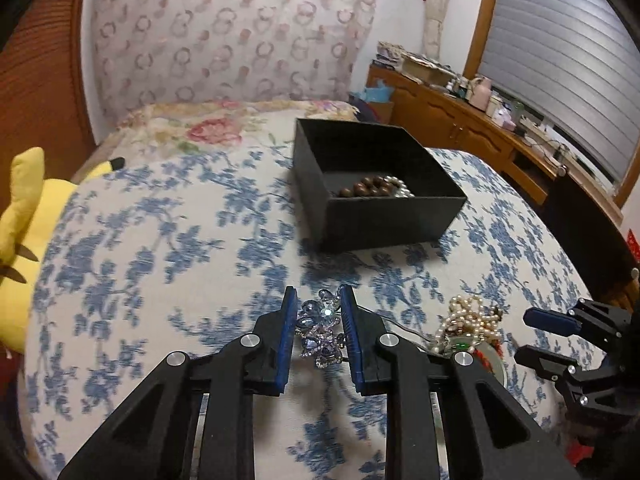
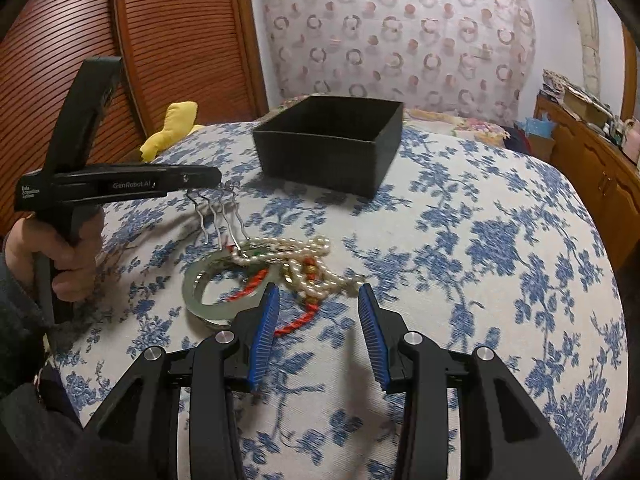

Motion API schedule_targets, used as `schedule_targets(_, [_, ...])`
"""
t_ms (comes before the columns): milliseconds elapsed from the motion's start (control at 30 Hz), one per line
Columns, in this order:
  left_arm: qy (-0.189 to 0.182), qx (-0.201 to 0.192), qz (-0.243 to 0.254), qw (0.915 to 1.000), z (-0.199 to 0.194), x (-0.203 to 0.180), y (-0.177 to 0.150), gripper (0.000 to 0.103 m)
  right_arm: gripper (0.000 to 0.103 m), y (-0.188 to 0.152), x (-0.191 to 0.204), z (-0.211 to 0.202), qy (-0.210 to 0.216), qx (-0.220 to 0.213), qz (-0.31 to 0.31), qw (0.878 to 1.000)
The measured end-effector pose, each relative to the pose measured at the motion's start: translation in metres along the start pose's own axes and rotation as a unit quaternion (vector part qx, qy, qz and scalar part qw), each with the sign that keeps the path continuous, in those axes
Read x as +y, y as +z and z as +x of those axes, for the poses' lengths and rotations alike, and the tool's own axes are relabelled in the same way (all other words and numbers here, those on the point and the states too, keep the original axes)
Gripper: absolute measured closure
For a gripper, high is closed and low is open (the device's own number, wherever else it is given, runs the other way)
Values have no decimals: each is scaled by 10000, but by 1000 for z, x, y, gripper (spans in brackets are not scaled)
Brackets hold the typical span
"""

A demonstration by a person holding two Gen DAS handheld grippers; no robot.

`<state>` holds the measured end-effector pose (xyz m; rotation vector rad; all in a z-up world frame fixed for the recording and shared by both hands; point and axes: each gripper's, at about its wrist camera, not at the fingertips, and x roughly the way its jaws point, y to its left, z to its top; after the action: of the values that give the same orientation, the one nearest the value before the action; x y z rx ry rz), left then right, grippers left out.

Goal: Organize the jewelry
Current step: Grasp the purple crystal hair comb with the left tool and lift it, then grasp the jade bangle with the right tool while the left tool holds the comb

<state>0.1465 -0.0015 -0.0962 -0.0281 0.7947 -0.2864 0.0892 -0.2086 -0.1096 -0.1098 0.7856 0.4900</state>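
Observation:
My left gripper is shut on a blue rhinestone hair comb; its metal teeth hang below the gripper in the right wrist view, just above the bed. A black open box holds brown beads and pearls; the box also shows in the right wrist view. A pile of a pearl necklace, a silver bangle and a red cord lies on the bed. My right gripper is open and empty, just short of the pile.
A blue-flowered bedspread covers the bed. A yellow plush toy lies at the left edge. A wooden sideboard with clutter stands at the right. A wooden headboard is behind.

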Motion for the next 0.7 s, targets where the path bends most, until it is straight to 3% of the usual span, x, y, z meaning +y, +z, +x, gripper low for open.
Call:
schedule_targets(367, [271, -61, -103, 9996, -4, 20, -6, 85, 59, 8, 19, 3, 202, -4, -196, 9996])
schedule_targets(500, [294, -67, -102, 9995, -6, 22, -9, 85, 40, 10, 30, 7, 426, 54, -320, 9986])
schedule_targets(700, [284, -64, -107, 9995, -6, 24, -10, 85, 35, 10, 43, 23, 473, 239, -506, 9973])
